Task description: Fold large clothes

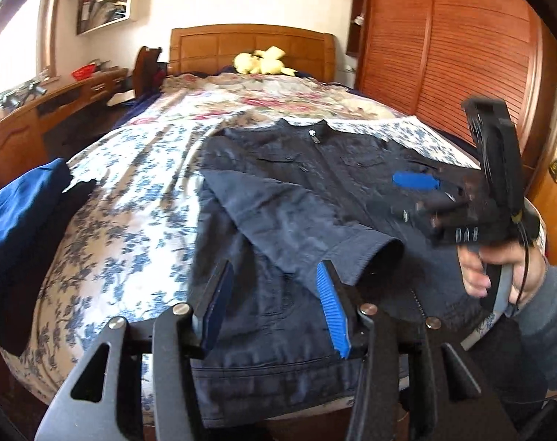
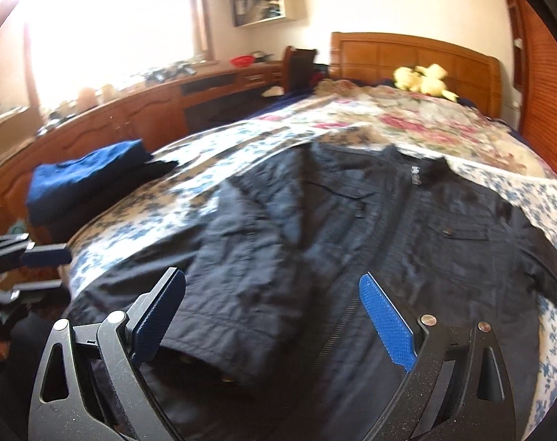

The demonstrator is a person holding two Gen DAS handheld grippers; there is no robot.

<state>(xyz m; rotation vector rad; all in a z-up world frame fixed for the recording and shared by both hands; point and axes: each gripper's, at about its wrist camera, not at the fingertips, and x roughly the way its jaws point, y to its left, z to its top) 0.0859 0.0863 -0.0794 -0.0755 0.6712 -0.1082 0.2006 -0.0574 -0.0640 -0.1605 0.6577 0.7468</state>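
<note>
Right wrist view blurs the jacket (image 2: pixel 352 228); both grippers (image 1: pixel 275 308) (image 2: pixel 275 316) seemingly gape empty above it.

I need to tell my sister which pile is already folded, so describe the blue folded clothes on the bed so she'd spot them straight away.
Start at the bed with the wooden headboard and flowered covers. The dark jacket lies spread flat across it; look from it toward the window-side edge. There sits the folded stack, bright blue on top with darker layers under it, the only squared-up pile.

No legible text anywhere; neck label of the dark jacket (image 2: pixel 414 175) too blurred.
</note>
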